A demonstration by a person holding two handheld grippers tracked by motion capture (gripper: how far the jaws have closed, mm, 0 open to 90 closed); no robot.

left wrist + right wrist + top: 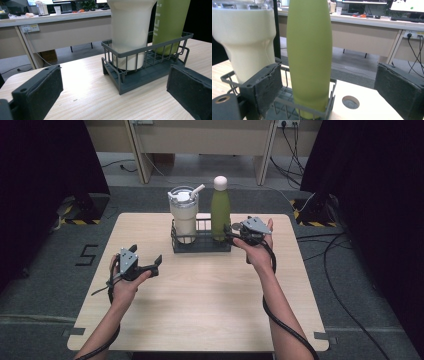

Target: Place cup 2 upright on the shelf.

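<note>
While the left gripper (145, 261) hovers apart, the right gripper (233, 233) flanks the green bottle (220, 210).

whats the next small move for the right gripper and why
Probably ease the right gripper forward and close on the green bottle: its jaws stand open either side of the bottle without touching it, and the bottle stands upright in the wire rack beside the cream tumbler.

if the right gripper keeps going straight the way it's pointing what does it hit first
Most likely the green bottle. It stands between the right gripper's open fingers, in the wire rack beside the cream tumbler. The rack's rim may touch about then; depth is unclear.
</note>
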